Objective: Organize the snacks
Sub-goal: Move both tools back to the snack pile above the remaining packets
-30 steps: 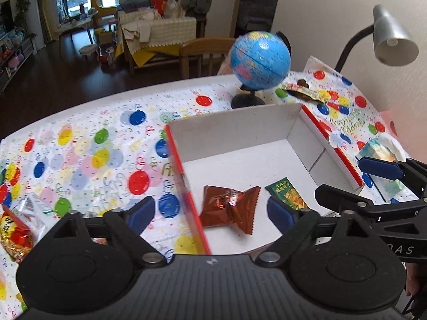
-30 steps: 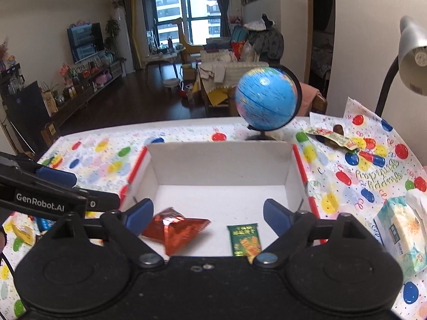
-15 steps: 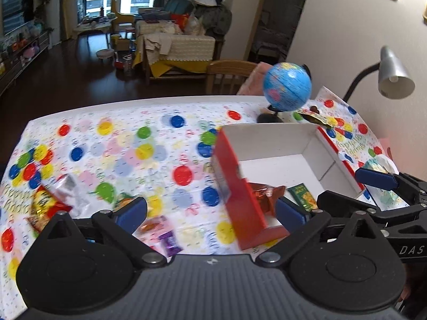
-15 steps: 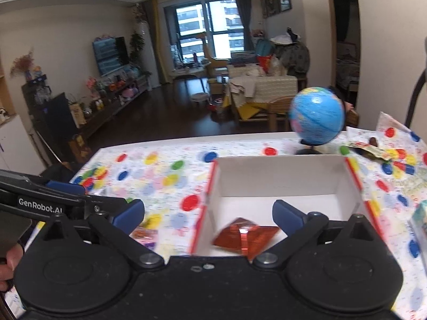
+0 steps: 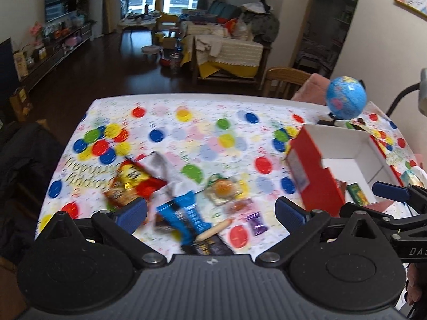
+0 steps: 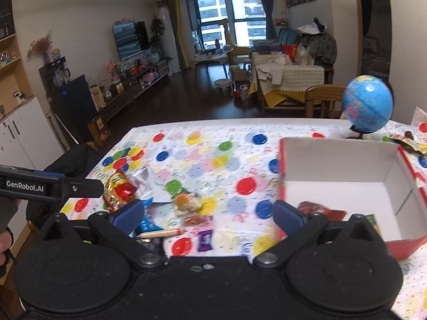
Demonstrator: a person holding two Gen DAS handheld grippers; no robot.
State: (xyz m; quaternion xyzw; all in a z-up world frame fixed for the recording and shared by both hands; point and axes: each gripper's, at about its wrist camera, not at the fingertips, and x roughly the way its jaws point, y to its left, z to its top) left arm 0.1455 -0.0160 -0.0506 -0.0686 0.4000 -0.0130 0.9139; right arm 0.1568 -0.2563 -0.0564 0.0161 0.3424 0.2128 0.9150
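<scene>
A red box (image 5: 315,170) with a white inside (image 6: 344,194) stands on the table's right side. It holds a red-brown packet (image 6: 320,210) and a green packet (image 5: 357,193). Loose snacks lie left of it: a red and yellow bag (image 5: 130,184), a blue packet (image 5: 184,213), a clear pack with an orange centre (image 5: 222,189), a purple candy (image 5: 256,222) and a sausage stick (image 6: 161,232). My left gripper (image 5: 210,212) is open and empty above the loose snacks. My right gripper (image 6: 205,213) is open and empty, also over them.
A blue globe (image 5: 345,97) stands behind the box, with a snack wrapper (image 6: 411,144) beside it. A lamp arm (image 5: 400,98) rises at the far right. The table has a balloon-print cloth (image 5: 186,133). A wooden chair (image 5: 285,81) stands behind the table.
Both grippers have swung left, away from the box and over the pile of loose snacks. Both stayed open and empty. The box and its packets have not moved.
</scene>
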